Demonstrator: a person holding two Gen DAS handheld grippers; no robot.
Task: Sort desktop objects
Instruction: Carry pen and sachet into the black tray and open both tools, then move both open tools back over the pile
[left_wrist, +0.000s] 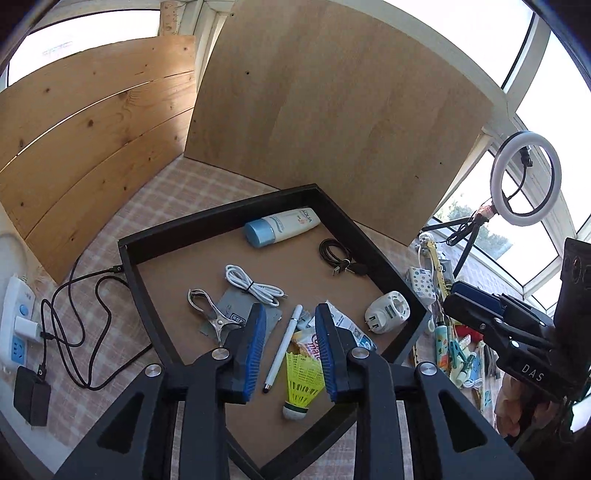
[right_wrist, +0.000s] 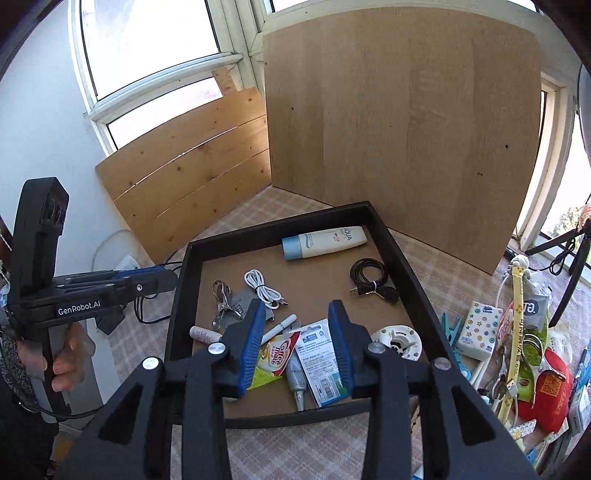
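Note:
A black-walled tray (left_wrist: 125, 251) (right_wrist: 406, 254) with a brown floor holds several sorted things: a white sunscreen tube (left_wrist: 282, 230) (right_wrist: 325, 242), a white cable (left_wrist: 255, 286) (right_wrist: 264, 286), a black cable (left_wrist: 340, 256) (right_wrist: 371, 280), a metal clip (left_wrist: 207, 310), a white pen (left_wrist: 284, 347), a white plug adapter (left_wrist: 388, 312) (right_wrist: 397, 341), a yellow shuttlecock (left_wrist: 301, 384) and a Coffee-mate sachet (right_wrist: 275, 356). My left gripper (left_wrist: 290, 354) is open and empty above the tray's near part. My right gripper (right_wrist: 297, 345) is open and empty over the sachet.
A heap of unsorted small things (right_wrist: 517, 339) lies right of the tray, with a tissue pack (right_wrist: 480, 328) and a red pouch (right_wrist: 550, 391). A power strip (left_wrist: 16, 317) and black cable (left_wrist: 74, 332) lie left. Wooden boards (left_wrist: 332, 99) stand behind. A ring light (left_wrist: 526, 177) stands far right.

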